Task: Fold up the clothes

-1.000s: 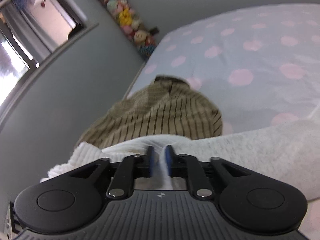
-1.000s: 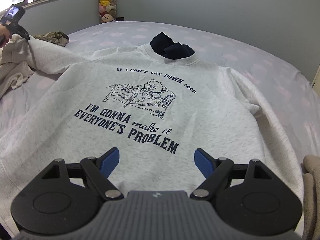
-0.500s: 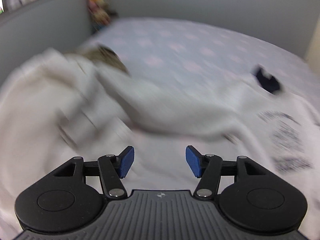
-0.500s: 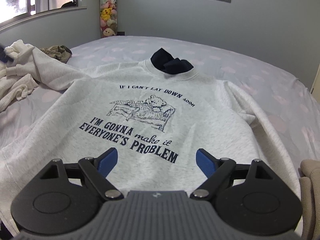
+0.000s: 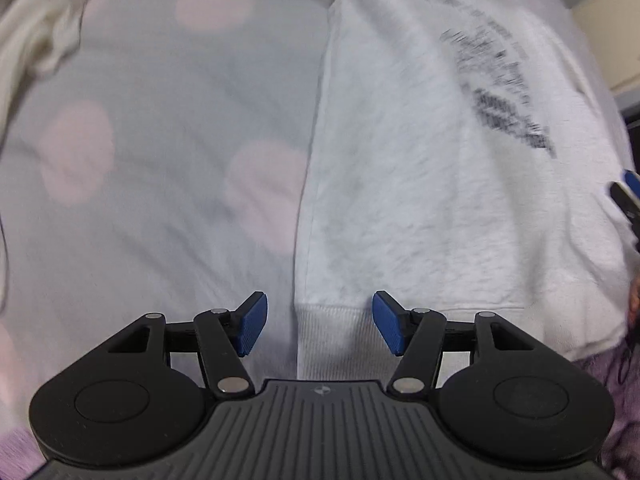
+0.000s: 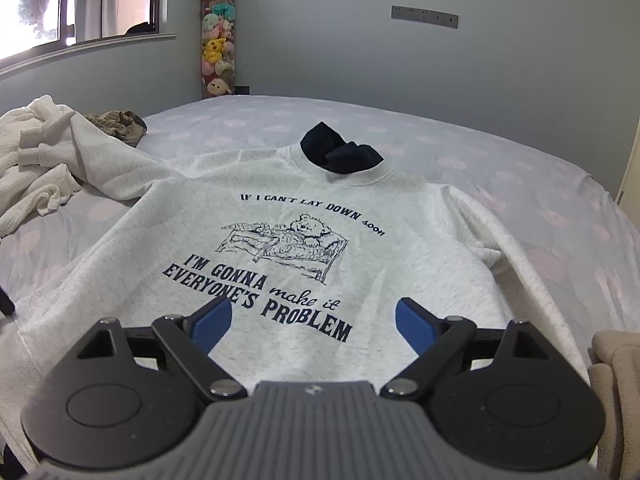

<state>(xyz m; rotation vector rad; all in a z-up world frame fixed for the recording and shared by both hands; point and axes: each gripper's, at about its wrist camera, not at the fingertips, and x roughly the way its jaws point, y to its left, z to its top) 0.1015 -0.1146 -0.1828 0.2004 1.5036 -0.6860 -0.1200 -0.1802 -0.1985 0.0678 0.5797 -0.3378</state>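
Note:
A light grey sweatshirt (image 6: 280, 208) with dark printed text and a bear drawing lies face up on the bed, collar at the far end. Its left sleeve (image 6: 104, 164) stretches out to the far left. My right gripper (image 6: 312, 322) is open and empty, hovering over the lower front of the sweatshirt. My left gripper (image 5: 318, 322) is open and empty, just above the ribbed hem at the sweatshirt's (image 5: 420, 184) lower left corner. The right gripper's blue tip shows at the right edge of the left wrist view (image 5: 632, 182).
The bed sheet (image 6: 540, 184) is pale blue with pink dots (image 5: 76, 148). A cream knit garment (image 6: 28, 156) and a striped brown garment (image 6: 120, 122) lie at the far left. A dark garment (image 6: 340, 152) sits at the collar. A beige cloth (image 6: 616, 368) lies at right.
My left gripper let go of the sleeve end at the far left, opened, and swung back to the sweatshirt's lower left hem. The right gripper rose slightly.

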